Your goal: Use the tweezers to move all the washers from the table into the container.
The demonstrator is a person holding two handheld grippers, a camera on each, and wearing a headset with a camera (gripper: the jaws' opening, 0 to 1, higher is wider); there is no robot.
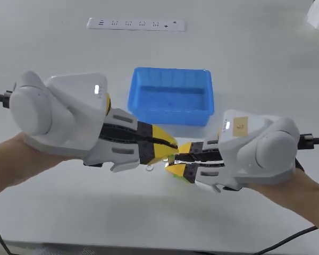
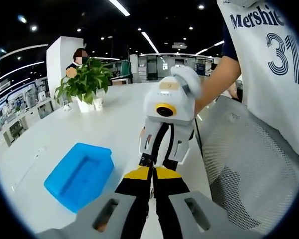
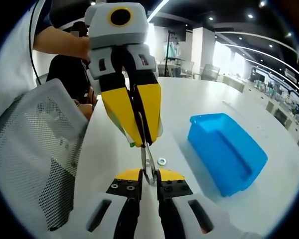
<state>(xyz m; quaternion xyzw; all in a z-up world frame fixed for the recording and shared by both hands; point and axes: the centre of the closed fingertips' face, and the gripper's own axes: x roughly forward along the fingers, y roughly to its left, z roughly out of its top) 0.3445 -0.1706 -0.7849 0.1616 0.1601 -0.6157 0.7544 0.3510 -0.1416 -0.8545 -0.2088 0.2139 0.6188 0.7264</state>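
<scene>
Thin metal tweezers [image 3: 147, 158] run between the two grippers, which meet tip to tip over the table. My left gripper [image 3: 143, 140] has its yellow jaws shut on one end. My right gripper [image 3: 149, 175] is shut on the other end. In the head view the left gripper [image 1: 173, 143] comes in from the left and the right gripper [image 1: 170, 162] from the right. One small washer [image 3: 162, 161] lies flat on the white table just below the tips, also seen as the washer [image 1: 150, 168]. The blue container [image 1: 170, 95] stands behind the grippers, open side up.
A white power strip [image 1: 135, 24] lies at the table's far edge and a potted plant [image 2: 84, 82] stands farther along it. A mesh chair [image 2: 249, 164] is beside the person. A small green item [image 1: 178, 174] shows under the right gripper's jaws.
</scene>
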